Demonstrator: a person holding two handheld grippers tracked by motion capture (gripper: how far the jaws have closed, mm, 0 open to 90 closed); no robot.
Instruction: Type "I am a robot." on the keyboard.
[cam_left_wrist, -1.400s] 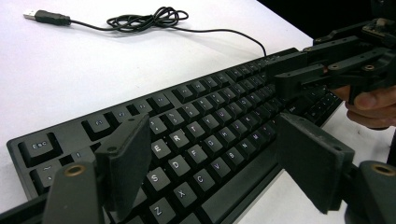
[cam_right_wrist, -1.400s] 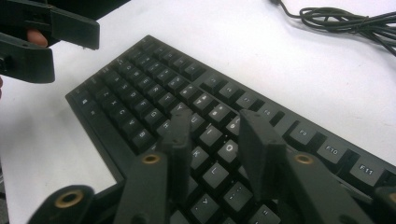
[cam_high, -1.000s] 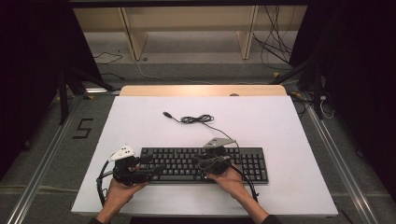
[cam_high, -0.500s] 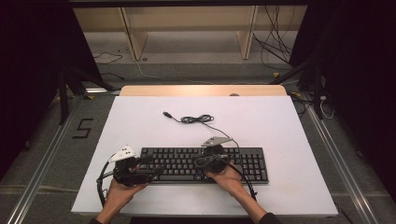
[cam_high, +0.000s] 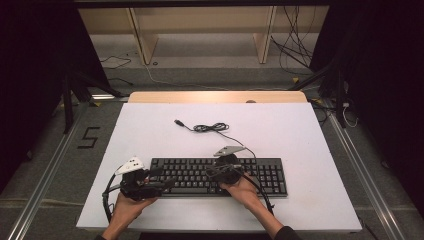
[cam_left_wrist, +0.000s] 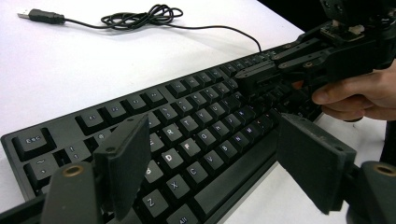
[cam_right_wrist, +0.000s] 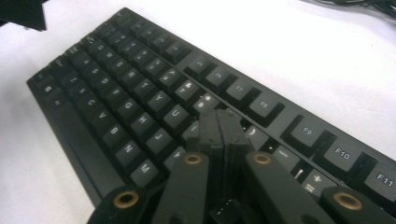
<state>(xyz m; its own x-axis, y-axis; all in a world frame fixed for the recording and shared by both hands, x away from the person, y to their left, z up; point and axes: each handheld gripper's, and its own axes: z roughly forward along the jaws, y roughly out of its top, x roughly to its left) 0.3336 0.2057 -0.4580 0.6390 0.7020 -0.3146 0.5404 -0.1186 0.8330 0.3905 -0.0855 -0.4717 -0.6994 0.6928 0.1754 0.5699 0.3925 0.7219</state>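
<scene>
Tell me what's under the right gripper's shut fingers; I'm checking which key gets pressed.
The right gripper has its tips down on the black keyboard, right of the U key. The key under the tips is covered, so I cannot name it.

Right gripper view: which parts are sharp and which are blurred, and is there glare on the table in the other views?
Right gripper view: keyboard keys mid-frame read clearly; the right gripper, jaws together, looks soft near the lens. Left gripper view: left gripper jaws blurred, table bright, slightly washed out. High view: table evenly lit, surroundings dark.
</scene>
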